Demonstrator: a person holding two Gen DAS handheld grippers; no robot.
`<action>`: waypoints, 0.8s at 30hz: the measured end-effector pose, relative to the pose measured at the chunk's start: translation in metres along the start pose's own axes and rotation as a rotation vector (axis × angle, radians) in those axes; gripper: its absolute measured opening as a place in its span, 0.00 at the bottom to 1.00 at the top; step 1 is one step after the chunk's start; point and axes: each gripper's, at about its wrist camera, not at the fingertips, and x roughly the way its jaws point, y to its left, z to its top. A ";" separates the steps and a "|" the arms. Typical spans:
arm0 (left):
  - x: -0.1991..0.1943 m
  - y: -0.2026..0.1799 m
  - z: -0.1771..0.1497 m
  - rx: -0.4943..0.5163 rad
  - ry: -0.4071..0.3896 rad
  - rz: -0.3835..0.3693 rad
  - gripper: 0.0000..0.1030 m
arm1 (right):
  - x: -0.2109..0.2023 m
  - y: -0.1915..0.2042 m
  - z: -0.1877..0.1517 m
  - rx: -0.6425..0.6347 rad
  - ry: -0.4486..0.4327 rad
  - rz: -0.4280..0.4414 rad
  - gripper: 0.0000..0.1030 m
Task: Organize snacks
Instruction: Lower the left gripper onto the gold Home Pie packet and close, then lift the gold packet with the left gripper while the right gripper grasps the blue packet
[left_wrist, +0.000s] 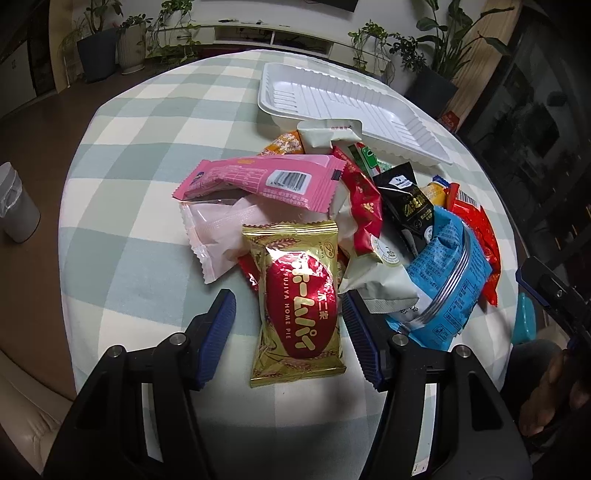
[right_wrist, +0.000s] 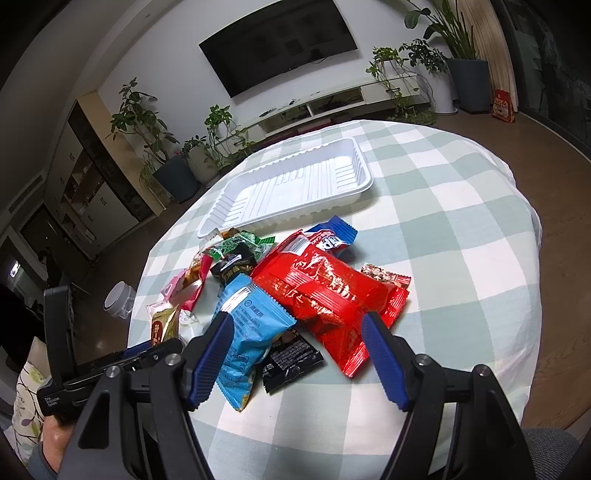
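Well, nothing sorted yet: the white tray (left_wrist: 280, 107) at the top of the frame sits bare, and the snack pile (left_wrist: 369, 206) sprawls mid-table (left_wrist: 122, 206). Left hand-held gripper (left_wrist: 290, 325), half open, straddles the gold pie packet (left_wrist: 295, 306), pads not pressing. Right hand-held gripper (right_wrist: 297, 354), wider, brackets the blue packet (right_wrist: 247, 332) and red packet (right_wrist: 332, 299), gripping nothing.

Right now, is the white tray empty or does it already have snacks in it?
Empty. The white tray shows only its bare ribbed floor in both views; the snack pile lies on the tablecloth beside it.
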 end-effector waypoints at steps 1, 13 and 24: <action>0.001 -0.001 0.000 0.004 0.005 -0.003 0.42 | 0.000 0.000 0.000 0.002 0.000 0.001 0.73; -0.007 0.006 -0.006 -0.012 -0.009 -0.057 0.29 | 0.003 0.001 0.000 -0.009 0.003 -0.008 0.71; -0.055 0.022 -0.018 -0.046 -0.159 -0.270 0.29 | 0.004 0.007 0.000 -0.065 -0.014 -0.041 0.57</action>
